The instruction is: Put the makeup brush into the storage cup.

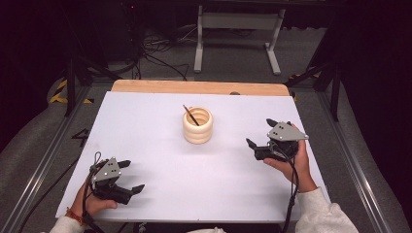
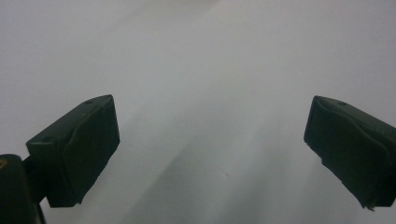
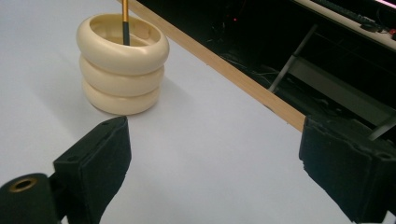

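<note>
A cream ringed holder (image 1: pixel 197 125) stands mid-tabletop (image 1: pixel 145 126), a pencil (image 1: pixel 190 115) leaning inside it (apparently already placed). My right gripper (image 1: pixel 265 133) and left gripper (image 1: pixel 131 175) rest apart, jaws open, empty. Next I'd likely withdraw.

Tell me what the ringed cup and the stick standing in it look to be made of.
Ringed cup: probably glazed ceramic or smooth plastic, cream, with a soft, even sheen on its three bulging rings. Stick: likely a painted wooden or metal brush handle, glossy gold above, black below; which one is unclear.
</note>
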Available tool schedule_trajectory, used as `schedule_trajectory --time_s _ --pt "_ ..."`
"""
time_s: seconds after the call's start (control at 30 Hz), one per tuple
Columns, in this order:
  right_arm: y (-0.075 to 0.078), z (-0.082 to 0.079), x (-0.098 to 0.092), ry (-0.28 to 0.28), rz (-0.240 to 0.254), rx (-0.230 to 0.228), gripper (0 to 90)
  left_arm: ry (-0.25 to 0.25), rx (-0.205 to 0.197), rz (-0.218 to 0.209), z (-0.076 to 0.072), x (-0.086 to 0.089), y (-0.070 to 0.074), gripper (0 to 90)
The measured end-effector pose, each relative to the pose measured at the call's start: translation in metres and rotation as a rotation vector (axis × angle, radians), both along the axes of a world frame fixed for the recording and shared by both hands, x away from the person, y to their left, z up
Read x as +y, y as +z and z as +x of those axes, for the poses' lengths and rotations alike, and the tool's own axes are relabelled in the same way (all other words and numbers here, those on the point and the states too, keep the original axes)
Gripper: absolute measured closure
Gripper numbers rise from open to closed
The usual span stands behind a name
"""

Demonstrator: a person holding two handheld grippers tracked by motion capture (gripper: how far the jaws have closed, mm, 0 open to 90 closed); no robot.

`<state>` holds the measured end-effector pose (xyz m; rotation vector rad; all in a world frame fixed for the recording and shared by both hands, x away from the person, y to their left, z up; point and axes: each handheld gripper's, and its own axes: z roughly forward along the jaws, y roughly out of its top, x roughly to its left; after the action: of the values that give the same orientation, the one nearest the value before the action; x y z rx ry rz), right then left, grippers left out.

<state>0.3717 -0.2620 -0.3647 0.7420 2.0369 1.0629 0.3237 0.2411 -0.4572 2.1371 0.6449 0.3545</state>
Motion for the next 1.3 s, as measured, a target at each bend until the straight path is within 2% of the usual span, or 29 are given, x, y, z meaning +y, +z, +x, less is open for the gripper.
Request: schedule_trajectory --time_s 0.47,0.73,1.23,1.3 --pt "-0.006 -0.014 -0.012 -0.002 -0.022 0.002 9.7 0.003 0.003 0.002 0.0 -0.001 0.0 4.0" --pt "-0.014 -0.019 -0.019 -0.01 -0.047 0.013 9.6 0.001 0.005 0.004 0.001 -0.002 0.0 4.0" --pt "-0.029 -0.032 -0.036 -0.007 -0.04 0.029 9.0 -0.001 0.003 0.008 0.001 -0.002 0.0 4.1" --pt "-0.032 -0.034 -0.038 -0.013 -0.056 0.034 8.9 0.002 0.003 0.006 0.001 -0.002 0.0 4.1"
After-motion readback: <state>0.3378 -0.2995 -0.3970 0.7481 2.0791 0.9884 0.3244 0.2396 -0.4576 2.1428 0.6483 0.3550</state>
